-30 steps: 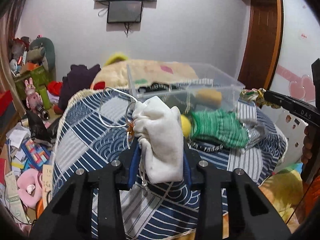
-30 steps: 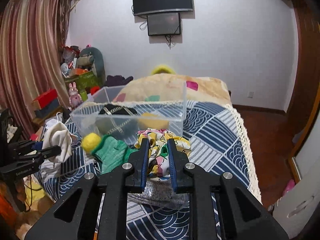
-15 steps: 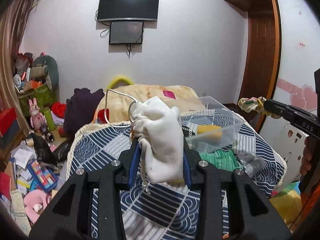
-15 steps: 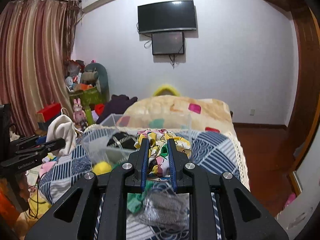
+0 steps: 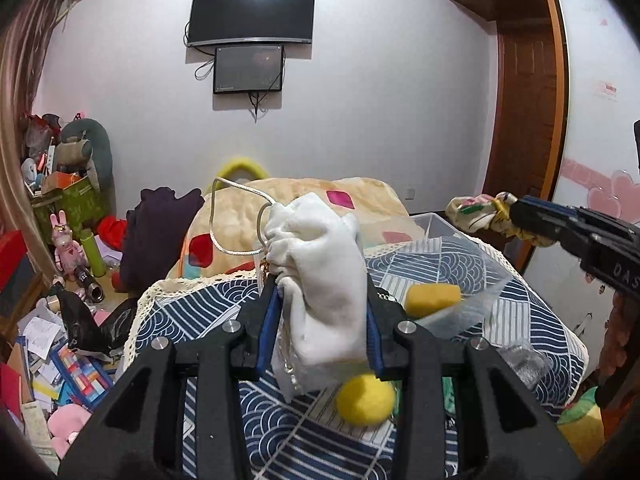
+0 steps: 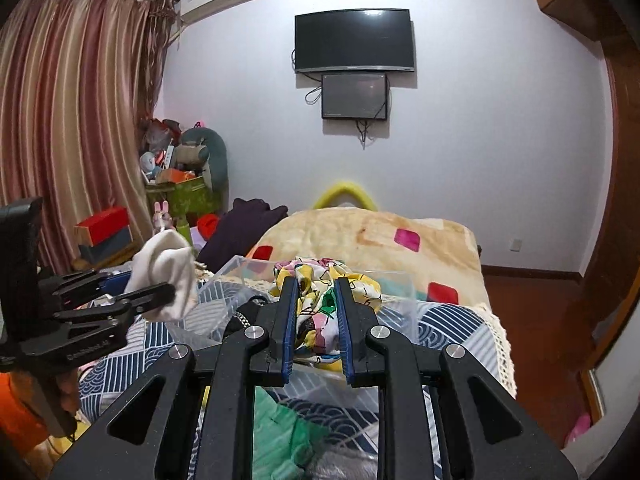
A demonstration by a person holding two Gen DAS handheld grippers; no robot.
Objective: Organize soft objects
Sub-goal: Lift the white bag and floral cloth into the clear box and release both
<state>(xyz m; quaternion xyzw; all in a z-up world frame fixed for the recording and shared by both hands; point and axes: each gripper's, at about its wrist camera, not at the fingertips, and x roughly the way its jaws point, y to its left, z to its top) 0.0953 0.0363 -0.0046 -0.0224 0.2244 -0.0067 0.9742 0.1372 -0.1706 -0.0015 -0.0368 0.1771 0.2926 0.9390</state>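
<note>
My left gripper [image 5: 320, 284] is shut on a white drawstring pouch [image 5: 324, 280] with a silver cord, held above the bed. It also shows in the right wrist view [image 6: 164, 276]. My right gripper [image 6: 316, 284] is shut on a colourful patterned cloth [image 6: 320, 280], held above a clear plastic bin [image 6: 224, 284]. The cloth also shows in the left wrist view [image 5: 480, 212]. The bin [image 5: 472, 280] holds a yellow sponge [image 5: 432, 298] and a black item [image 6: 244, 316]. A yellow ball [image 5: 364, 398], a green knit cloth [image 6: 280, 432] and a grey cloth [image 5: 524, 364] lie on the blue patterned bedspread [image 5: 200, 316].
A beige quilt [image 6: 380, 240] and dark purple clothes [image 5: 160, 232] lie at the far end of the bed. The floor at the left is cluttered with boxes, papers and toys [image 5: 60, 352]. A wooden door [image 5: 524, 120] stands at the right.
Both grippers have risen with their loads. The bin and the bed items now sit lower in both views.
</note>
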